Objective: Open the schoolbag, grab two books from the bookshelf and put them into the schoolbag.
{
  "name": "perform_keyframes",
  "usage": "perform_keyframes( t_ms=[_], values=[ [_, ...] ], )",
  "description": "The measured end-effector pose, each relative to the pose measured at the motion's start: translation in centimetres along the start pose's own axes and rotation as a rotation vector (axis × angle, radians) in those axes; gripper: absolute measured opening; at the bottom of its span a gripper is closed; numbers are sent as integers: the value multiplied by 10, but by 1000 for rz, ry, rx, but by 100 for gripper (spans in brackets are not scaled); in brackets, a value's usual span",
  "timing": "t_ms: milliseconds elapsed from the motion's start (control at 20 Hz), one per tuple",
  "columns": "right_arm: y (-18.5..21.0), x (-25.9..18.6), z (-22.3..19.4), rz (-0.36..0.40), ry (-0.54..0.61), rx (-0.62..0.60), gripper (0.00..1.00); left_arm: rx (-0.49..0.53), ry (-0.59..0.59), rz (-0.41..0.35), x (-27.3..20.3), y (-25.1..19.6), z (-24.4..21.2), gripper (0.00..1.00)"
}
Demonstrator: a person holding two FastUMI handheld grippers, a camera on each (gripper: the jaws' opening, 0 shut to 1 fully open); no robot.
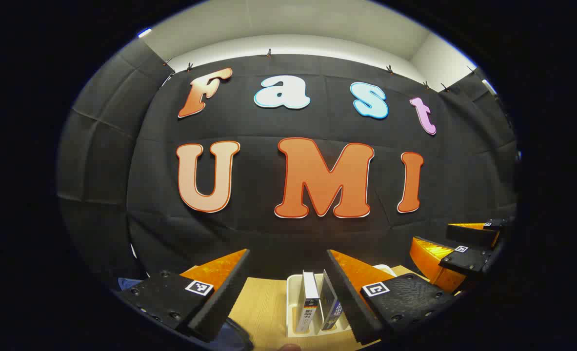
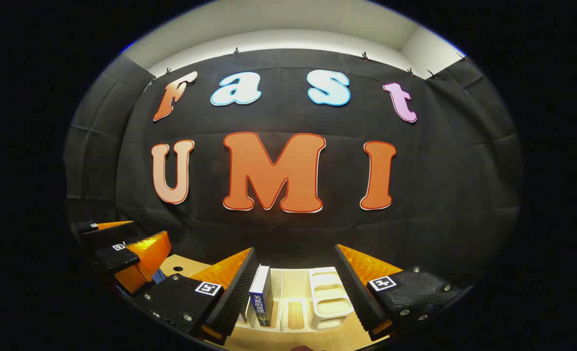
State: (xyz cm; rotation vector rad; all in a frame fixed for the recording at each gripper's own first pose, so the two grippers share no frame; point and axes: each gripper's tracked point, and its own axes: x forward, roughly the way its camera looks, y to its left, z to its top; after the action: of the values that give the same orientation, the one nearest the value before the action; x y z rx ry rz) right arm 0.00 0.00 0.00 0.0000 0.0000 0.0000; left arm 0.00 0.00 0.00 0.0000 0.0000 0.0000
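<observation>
Black cloth hangs behind a light wooden counter (image 1: pixel 264 302). On the left gripper view, the left gripper (image 1: pixel 288 292) has its jaws wide and holds nothing. Between its fingers, a bit farther off, stands the white bookshelf (image 1: pixel 293 292) with two books (image 1: pixel 309 302) upright in it. A bit of the blue schoolbag (image 1: pixel 229 336) shows low on the near left. The right gripper (image 1: pixel 468 248) is off to the right. On the right gripper view, the right gripper (image 2: pixel 295 287) has its jaws wide too, holding nothing. A blue book (image 2: pixel 261 297) stands in the bookshelf (image 2: pixel 327 297) just beside its left finger.
</observation>
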Motion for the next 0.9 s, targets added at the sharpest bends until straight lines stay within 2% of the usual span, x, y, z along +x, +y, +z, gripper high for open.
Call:
perform_keyframes(
  t_ms=[900],
  values=[
    [0,5,-10,-19,28,-4,94,8,2,-2,6,2,-1,94]
  ],
)
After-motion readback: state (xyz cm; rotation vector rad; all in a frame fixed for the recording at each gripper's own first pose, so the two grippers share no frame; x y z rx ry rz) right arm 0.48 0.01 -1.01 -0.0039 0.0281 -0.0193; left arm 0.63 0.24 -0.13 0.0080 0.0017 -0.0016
